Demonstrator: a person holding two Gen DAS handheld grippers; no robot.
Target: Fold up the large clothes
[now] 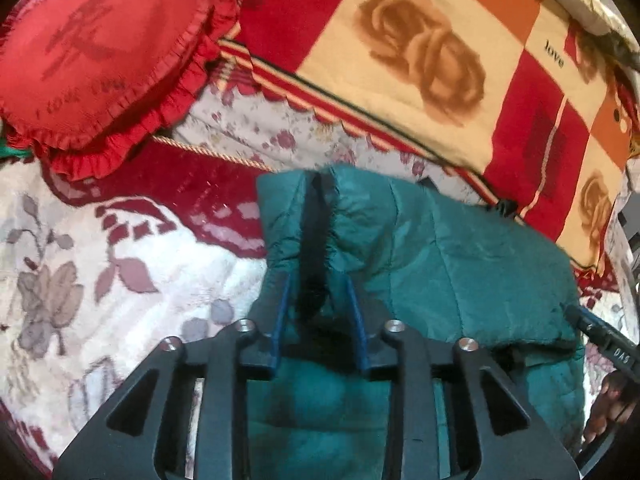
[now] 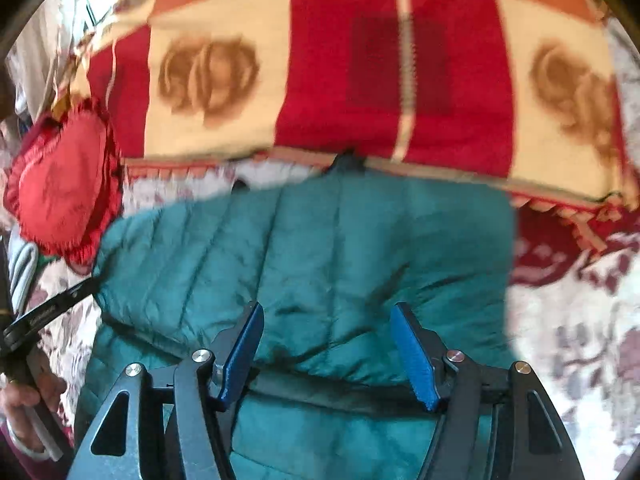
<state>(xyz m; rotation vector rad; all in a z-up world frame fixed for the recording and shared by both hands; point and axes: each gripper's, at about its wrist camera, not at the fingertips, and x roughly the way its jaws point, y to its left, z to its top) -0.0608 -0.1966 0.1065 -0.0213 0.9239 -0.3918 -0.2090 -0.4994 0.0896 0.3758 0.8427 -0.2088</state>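
While the left gripper point(image 1: 318, 312) is pinching a raised ridge of the teal quilted jacket point(image 1: 440, 248) between its blue pads, with a dark furry trim point(image 1: 316, 240) running up through the pinch, the step in hand looks like carrying that edge across to make a fold. Doing it well is going to mean keeping the pinch firm, since the padded fabric is looking slippery and thick, and lifting only high enough for the layer to clear the body beneath before laying it flat

Further right, the right gripper point(image 2: 326, 354) is hovering with its jaws spread wide and holding nothing, just above a puffy fold of the jacket and the dark band point(image 2: 332, 394) along its edge. It is probably best used to pin that fold so the bulk is not dragging along

The jacket is lying on a floral bedspread point(image 1: 100, 280), already partly doubled over, its far edge touching a red, cream and orange rose-patterned blanket point(image 1: 400, 40). A red heart-shaped cushion point(image 1: 96, 52) is sitting to the left, apart from it
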